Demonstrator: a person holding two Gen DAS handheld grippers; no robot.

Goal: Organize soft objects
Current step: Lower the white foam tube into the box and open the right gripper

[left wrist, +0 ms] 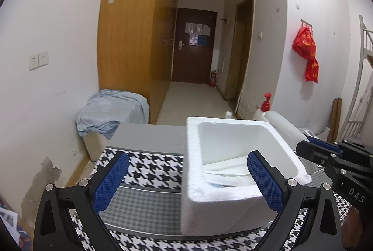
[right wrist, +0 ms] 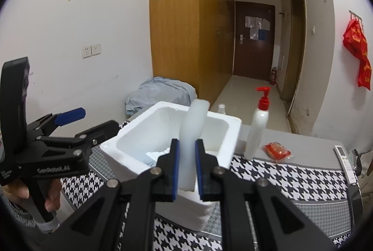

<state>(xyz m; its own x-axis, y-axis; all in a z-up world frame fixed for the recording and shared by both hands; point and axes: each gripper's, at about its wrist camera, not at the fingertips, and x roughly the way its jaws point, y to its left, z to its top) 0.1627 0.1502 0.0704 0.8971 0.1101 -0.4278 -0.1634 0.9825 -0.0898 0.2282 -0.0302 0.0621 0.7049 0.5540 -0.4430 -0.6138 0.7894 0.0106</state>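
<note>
Right gripper (right wrist: 187,165) was clamped on a white foam strip (right wrist: 192,132), long axis upright, its upper end curling over the near rim of the foam box (right wrist: 229,132). The box opening lay directly ahead and below. White sheets (left wrist: 229,172) already sat inside. Left gripper (left wrist: 187,181) stood spread wide and empty, straddling the box's near left wall. Judged: the right was the nearer for the drop.

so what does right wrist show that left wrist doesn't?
Right wrist only: the right gripper shut on a white foam piece, a red packet, a remote.

Left wrist only: the left gripper's open blue fingers straddling the box's near wall, white sheets inside.

Both: foam box, houndstooth cloth, pump bottle, blue bundle.
</note>
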